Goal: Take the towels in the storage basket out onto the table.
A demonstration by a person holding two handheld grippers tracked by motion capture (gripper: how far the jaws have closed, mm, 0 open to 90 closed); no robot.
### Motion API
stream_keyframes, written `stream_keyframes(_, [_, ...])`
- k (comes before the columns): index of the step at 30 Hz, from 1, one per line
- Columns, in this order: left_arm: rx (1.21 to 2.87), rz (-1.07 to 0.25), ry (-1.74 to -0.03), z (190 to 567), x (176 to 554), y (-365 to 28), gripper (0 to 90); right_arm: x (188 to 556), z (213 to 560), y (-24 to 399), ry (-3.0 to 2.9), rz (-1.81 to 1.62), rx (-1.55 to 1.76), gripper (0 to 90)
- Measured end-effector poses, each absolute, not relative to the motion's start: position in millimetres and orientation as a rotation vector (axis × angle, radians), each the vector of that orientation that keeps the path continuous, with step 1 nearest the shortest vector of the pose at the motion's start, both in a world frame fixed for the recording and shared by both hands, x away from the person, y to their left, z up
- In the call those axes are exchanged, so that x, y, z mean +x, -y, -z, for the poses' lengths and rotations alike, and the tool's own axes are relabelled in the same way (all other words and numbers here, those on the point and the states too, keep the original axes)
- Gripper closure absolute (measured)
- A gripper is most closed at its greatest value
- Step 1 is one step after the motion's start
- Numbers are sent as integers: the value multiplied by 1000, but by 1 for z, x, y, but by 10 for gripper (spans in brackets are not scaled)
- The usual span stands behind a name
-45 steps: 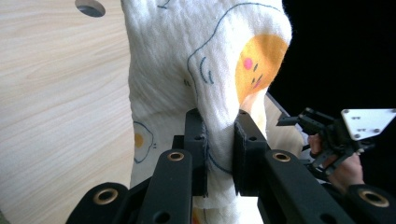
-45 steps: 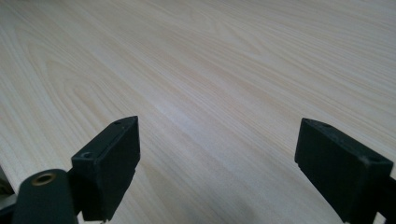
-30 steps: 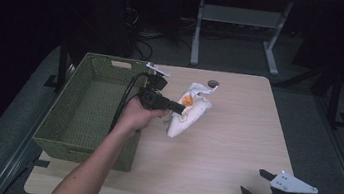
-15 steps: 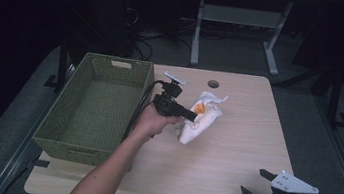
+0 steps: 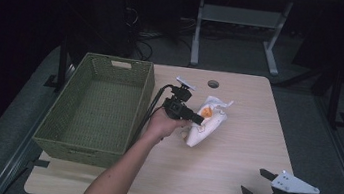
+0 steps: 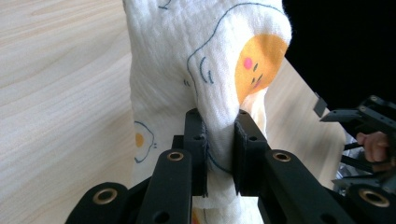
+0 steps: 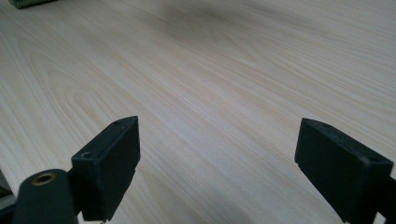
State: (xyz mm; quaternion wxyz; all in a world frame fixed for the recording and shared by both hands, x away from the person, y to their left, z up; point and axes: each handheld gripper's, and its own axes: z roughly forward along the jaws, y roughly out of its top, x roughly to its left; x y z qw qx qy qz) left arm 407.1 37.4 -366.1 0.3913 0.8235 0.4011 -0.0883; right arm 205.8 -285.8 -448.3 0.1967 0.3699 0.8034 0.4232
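Note:
A white cloth (image 5: 203,124) printed with fried-egg faces lies bunched near the middle of the wooden table (image 5: 231,165). My left gripper (image 5: 199,120) is shut on a fold of this cloth (image 6: 187,74); in the left gripper view the two black jaws pinch the fabric between them (image 6: 218,140). My right gripper (image 5: 255,184) rests at the table's near right corner, held by a hand, jaws wide apart. Between its pads in the right gripper view (image 7: 217,154) is bare tabletop.
A green woven basket (image 5: 146,93) stands on the left part of the table, close to my left hand. A small round hole (image 5: 213,84) sits in the tabletop near the far edge. Metal stand legs (image 5: 196,40) rise beyond the table.
My left gripper carried the cloth to the right and slightly down, away from the basket toward the table's middle. The right gripper stayed put.

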Motion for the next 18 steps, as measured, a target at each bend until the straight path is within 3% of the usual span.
stream_keyframes(18, [2108,207,-1055,385,410,-21,786,206,448,286,-2253,-1182,1026,139])
